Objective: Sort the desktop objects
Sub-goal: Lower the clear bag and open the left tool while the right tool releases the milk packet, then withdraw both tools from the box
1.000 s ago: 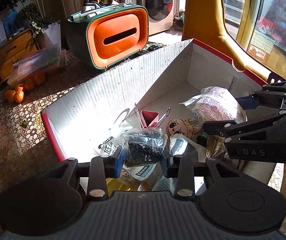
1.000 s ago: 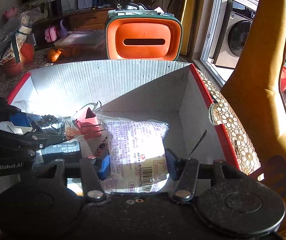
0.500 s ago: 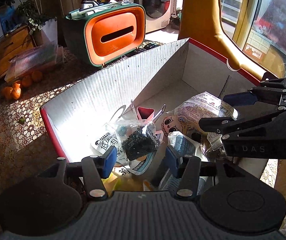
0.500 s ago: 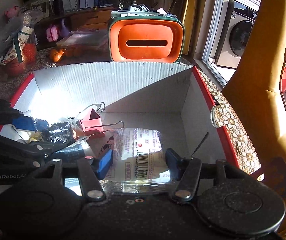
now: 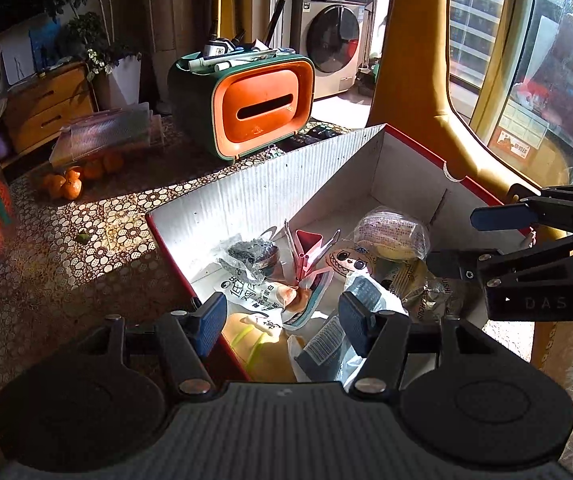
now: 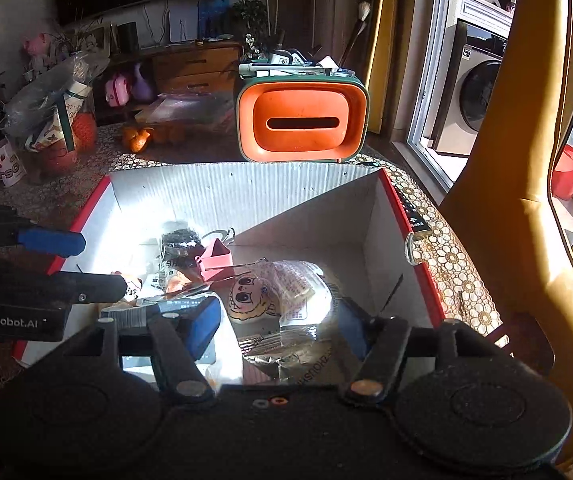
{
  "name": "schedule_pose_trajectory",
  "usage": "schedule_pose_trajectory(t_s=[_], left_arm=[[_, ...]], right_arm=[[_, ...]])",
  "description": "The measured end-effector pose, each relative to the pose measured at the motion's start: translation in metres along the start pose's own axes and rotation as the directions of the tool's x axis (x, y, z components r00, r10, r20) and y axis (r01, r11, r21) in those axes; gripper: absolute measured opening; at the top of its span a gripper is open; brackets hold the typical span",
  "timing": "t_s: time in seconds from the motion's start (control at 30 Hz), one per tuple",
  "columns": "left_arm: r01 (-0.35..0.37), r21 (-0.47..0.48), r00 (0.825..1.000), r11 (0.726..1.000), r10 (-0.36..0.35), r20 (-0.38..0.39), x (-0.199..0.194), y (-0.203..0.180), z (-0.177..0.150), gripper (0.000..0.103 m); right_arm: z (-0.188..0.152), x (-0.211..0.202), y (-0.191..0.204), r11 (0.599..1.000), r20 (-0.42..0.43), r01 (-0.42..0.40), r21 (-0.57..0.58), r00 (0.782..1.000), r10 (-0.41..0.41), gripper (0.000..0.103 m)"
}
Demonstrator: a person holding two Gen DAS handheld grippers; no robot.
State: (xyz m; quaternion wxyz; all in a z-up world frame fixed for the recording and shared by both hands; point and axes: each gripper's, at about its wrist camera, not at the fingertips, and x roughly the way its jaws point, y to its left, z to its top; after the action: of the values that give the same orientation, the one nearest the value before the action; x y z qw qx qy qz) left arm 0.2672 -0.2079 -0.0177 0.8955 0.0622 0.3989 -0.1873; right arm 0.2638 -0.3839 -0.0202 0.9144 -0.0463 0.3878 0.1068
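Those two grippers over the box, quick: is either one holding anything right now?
Left gripper: open, holding nothing, above the cardboard box.
Right gripper: open, holding nothing, above the snack packets.

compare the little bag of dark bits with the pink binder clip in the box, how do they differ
The bag of dark bits is soft, clear, crumpled plastic lying flat; the pink binder clip is rigid and stands with its wire handles sticking up. The bag lies nearer the sunlit wall, the clip nearer the middle. Both sit loose inside the cardboard box.
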Motion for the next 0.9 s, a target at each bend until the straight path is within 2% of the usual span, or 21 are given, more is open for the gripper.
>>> schedule_pose_trajectory(t_s=[0.07, 0.17, 0.5, 0.6, 0.7, 0.73, 0.8, 0.87, 0.9], left_arm=[[0.009, -0.004, 1.0, 1.0, -0.009, 0.015, -0.01, 0.0, -0.002, 0.061], [0.017, -0.01, 0.999, 1.0, -0.016, 0.037, -0.023, -0.001, -0.006, 0.061], [0.041, -0.005, 0.993, 0.999, -0.041, 0.108, -0.061, -0.007, -0.023, 0.061], [0.051, 0.004, 0.991, 0.999, -0.051, 0.124, -0.069, -0.009, -0.028, 0.061], [0.056, 0.012, 0.989, 0.998, -0.057, 0.138, -0.077, -0.011, -0.034, 0.062], [0.059, 0.014, 0.988, 0.998, -0.06, 0.14, -0.078, -0.011, -0.035, 0.063], [0.06, 0.018, 0.986, 0.998, -0.062, 0.154, -0.082, -0.012, -0.04, 0.075], [0.06, 0.023, 0.984, 0.998, -0.063, 0.167, -0.086, -0.014, -0.044, 0.076], [0.059, 0.027, 0.984, 0.998, -0.062, 0.166, -0.087, -0.015, -0.045, 0.076]], right_arm=[[-0.001, -0.008, 0.002, 1.0, 0.013, -0.006, 0.002, 1.0, 0.006, 0.066], [-0.003, -0.022, 0.007, 1.0, 0.041, -0.023, 0.005, 0.999, 0.022, 0.072], [-0.014, -0.065, 0.02, 0.997, 0.14, -0.081, 0.008, 0.987, 0.079, 0.078], [-0.017, -0.074, 0.022, 0.995, 0.168, -0.094, 0.015, 0.982, 0.091, 0.086], [-0.023, -0.083, 0.022, 0.994, 0.196, -0.104, 0.023, 0.976, 0.098, 0.088], [-0.025, -0.086, 0.023, 0.994, 0.203, -0.105, 0.019, 0.974, 0.099, 0.088], [-0.03, -0.09, 0.026, 0.995, 0.216, -0.095, 0.009, 0.972, 0.091, 0.09], [-0.034, -0.093, 0.028, 0.996, 0.226, -0.09, 0.004, 0.97, 0.087, 0.092], [-0.037, -0.095, 0.029, 0.996, 0.233, -0.091, 0.008, 0.969, 0.086, 0.096]])
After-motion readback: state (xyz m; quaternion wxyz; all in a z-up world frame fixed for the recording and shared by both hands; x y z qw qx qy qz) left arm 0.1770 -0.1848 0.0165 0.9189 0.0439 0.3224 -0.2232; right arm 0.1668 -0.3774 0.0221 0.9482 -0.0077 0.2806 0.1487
